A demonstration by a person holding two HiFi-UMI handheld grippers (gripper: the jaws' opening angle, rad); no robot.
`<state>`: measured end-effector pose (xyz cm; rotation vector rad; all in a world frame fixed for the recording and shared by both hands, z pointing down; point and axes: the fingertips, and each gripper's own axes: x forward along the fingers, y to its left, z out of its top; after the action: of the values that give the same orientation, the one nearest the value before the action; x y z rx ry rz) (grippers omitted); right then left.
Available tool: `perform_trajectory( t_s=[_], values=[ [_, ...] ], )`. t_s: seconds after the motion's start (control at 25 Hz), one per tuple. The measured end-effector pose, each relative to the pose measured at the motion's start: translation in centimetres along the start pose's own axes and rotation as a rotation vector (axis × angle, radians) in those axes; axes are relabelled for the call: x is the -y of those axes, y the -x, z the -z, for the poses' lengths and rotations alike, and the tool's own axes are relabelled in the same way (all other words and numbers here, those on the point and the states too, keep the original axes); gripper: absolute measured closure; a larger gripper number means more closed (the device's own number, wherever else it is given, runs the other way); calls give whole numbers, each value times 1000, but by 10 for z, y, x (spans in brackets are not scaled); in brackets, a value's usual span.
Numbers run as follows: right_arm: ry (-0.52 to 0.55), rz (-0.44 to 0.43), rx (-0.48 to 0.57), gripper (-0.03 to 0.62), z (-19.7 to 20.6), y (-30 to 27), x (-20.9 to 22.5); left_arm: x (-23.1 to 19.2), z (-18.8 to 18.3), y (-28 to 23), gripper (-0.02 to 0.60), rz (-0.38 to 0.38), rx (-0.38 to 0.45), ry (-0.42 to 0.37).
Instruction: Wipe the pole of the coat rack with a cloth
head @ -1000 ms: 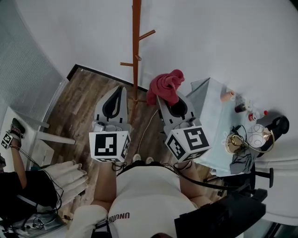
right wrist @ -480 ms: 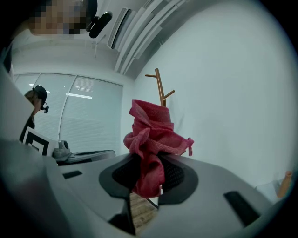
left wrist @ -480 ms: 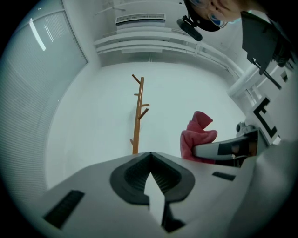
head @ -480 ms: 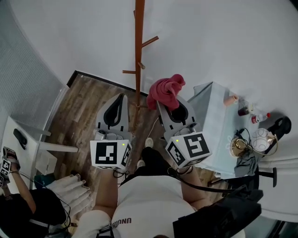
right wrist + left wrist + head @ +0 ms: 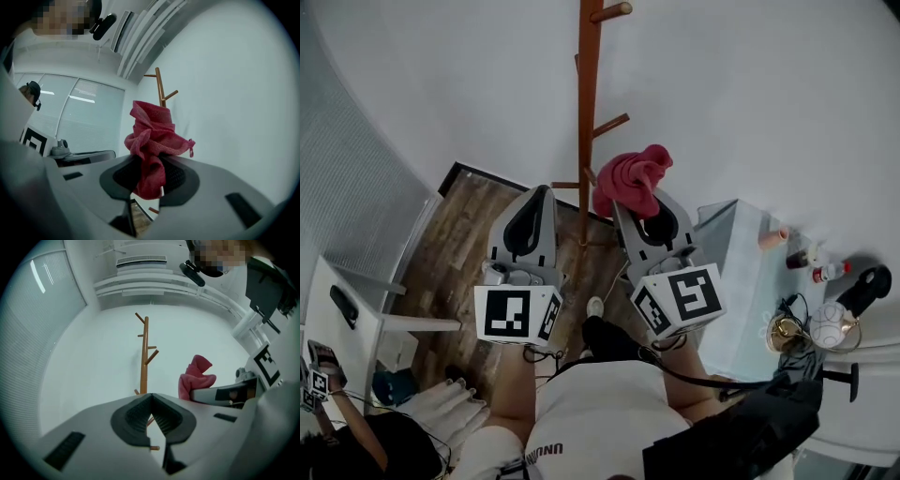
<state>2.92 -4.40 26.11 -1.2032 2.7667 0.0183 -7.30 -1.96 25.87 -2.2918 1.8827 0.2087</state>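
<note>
Red cloth (image 5: 152, 136) is bunched in my right claw (image 5: 150, 164). The jaws pinch its lower fold, so most of the fabric billows out ahead of the tips. I judge the grip is set that way so that a soft wad, not hard plastic, meets the wood first.

The pole (image 5: 588, 112) of the coat rack stands upright ahead of both claws, against the white wall. It lies a little left of the right claw's tips and a little right of the left claw's. The cloth is near the pole, but as far as I can tell from the right gripper view the two are apart, with the pole rising beyond the wad.

My left claw (image 5: 151, 397) is pressed together at the tips with nothing between them, and it is held level beside the right one. I take it to be idle, kept near enough to steady the rack if it rocks.

Short pegs (image 5: 152, 355) jut from the pole at angles, so any stroke would have to work around them. A pale-covered desk (image 5: 731, 272) sits off the right claw's outer side.

By my reading the wiping has not begun: the right claw needs to go forward and slightly left.
</note>
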Motion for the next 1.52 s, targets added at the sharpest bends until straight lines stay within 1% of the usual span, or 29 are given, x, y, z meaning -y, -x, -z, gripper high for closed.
perform_trajectory(
  t_s=[0.16,0.36,0.6,0.72,0.96,1.12,1.28,1.52],
  values=[
    [15,-22,30,484,-12,-30,16,-11,-5,-35,568,-3,19,6],
    [28,-49,58,484,-23,-67,34,-22,-18,-76,568,2,52,-14],
    [70,-75,124,484,-45,-96,42,-36,-38,-105,568,-10,116,-27],
    [91,-76,157,484,-56,-106,45,-38,-47,-116,568,0,138,-33],
    [121,-42,191,484,-72,-127,49,-47,-60,-139,568,48,157,-30],
    [136,-14,203,484,-79,-133,53,-48,-69,-152,568,93,168,-31],
    [144,16,216,484,-83,-142,62,-50,-71,-168,568,126,169,-38],
    [153,52,226,484,-86,-148,66,-47,-70,-179,568,183,172,-40]
  ],
)
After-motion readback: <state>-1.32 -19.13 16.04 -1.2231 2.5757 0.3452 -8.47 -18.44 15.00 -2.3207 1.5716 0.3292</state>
